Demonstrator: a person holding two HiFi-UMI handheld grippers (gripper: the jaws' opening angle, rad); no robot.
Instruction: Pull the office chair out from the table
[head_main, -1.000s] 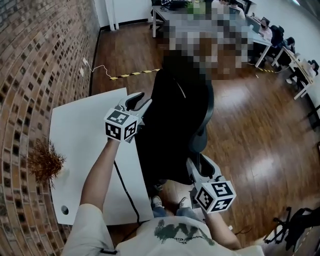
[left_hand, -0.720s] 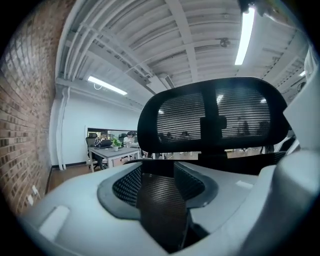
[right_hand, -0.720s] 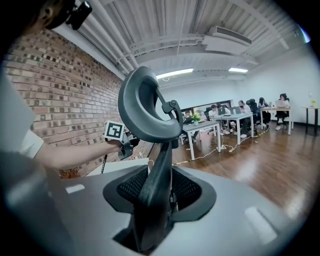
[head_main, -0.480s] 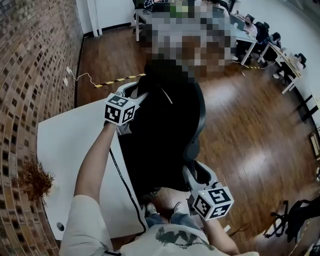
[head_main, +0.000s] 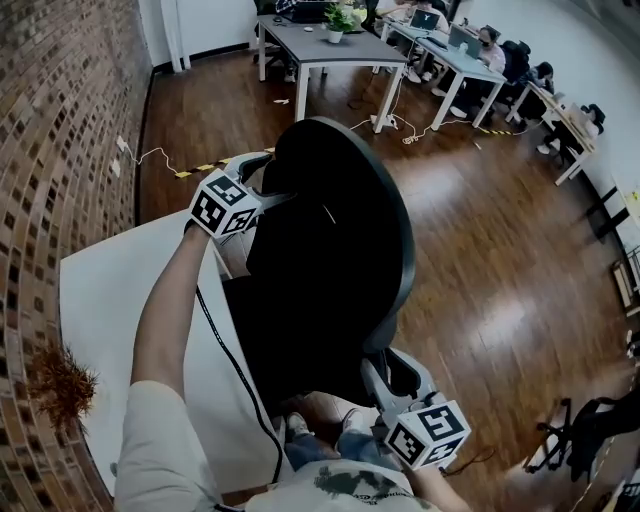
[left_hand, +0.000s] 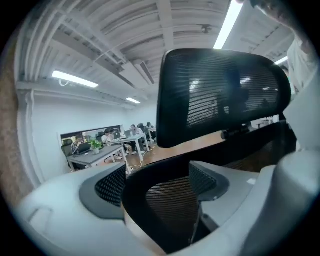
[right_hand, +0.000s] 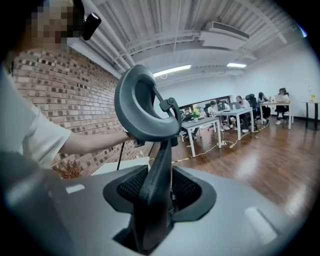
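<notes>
Black mesh office chair (head_main: 330, 270) stands between our two grippers with its back towards us. Left gripper (head_main: 258, 175) is clamped on the left rim of the backrest; in the left gripper view both grey jaws press on the black curved frame, with mesh behind it. The headrest (left_hand: 220, 95) sits above and just beyond those jaws. Right gripper (head_main: 383, 368) is closed on the lower right edge of the back frame; in the right gripper view the black upright strut runs up from between the jaws, and the headrest shows edge-on above them. The chair is tight against the near edge of the white table (head_main: 100, 300), which lies left of the left gripper and under our left forearm.

A black cable (head_main: 235, 365) runs along the table edge below the left gripper. A dried plant (head_main: 55, 385) stands at the table's far left, against the brick wall (head_main: 60, 120). Our shoes (head_main: 300, 428) show on the floor left of the right gripper. Wooden floor (head_main: 500, 250) spreads right of the chair. Well beyond the left gripper are grey desks (head_main: 320, 45) with a potted plant (head_main: 335, 18), and seated people (head_main: 520, 65) further right.
</notes>
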